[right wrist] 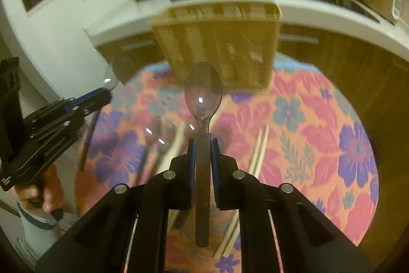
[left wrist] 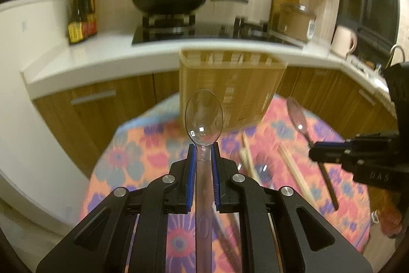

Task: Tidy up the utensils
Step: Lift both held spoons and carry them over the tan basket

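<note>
The left claw (left wrist: 203,147) clamps a clear plastic spoon (left wrist: 203,117), the right claw (right wrist: 203,142) a dark-handled spoon (right wrist: 203,91), above the floral desk (right wrist: 319,119).

Both grippers were matte black, built of angular linkage arms pinned with round silver screws. The left gripper (left wrist: 203,145) and the right gripper (right wrist: 203,141) each carried two fingers faced with ribbed blue pads (left wrist: 192,160). Pale lettering marked the gripper bodies. The person's left hand (right wrist: 42,192) emerged from a light grey sleeve (right wrist: 35,234) with a dark cuff.
</note>
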`<move>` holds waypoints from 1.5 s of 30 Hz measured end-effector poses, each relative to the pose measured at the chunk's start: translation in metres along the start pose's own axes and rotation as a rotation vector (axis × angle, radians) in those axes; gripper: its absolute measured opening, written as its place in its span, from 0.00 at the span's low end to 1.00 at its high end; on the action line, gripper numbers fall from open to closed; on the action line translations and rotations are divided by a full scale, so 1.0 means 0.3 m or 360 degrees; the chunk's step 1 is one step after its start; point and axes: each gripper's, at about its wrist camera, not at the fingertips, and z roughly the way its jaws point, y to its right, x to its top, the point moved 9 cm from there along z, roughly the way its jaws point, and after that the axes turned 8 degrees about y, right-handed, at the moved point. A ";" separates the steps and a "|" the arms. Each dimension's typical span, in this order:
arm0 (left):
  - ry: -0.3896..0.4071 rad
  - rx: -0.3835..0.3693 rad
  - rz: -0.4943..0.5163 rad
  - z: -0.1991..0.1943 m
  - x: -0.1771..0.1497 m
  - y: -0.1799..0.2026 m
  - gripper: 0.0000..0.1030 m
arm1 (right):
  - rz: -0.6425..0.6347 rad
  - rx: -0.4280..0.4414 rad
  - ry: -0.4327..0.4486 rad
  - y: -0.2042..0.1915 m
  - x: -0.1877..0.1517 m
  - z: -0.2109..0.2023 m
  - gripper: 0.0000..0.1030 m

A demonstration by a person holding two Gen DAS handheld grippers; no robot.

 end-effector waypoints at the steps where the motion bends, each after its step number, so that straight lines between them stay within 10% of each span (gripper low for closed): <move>1: 0.0036 -0.0009 -0.0010 -0.009 0.025 0.003 0.09 | -0.0017 0.0013 0.0043 -0.017 0.026 -0.012 0.09; 26: 0.0599 -0.0208 -0.0259 0.044 0.426 -0.045 0.09 | -0.0059 0.0000 0.0698 0.106 0.427 -0.240 0.09; 45: 0.0757 -0.0128 -0.0281 0.407 0.558 -0.070 0.10 | 0.0059 -0.0330 0.0850 0.339 0.669 0.118 0.09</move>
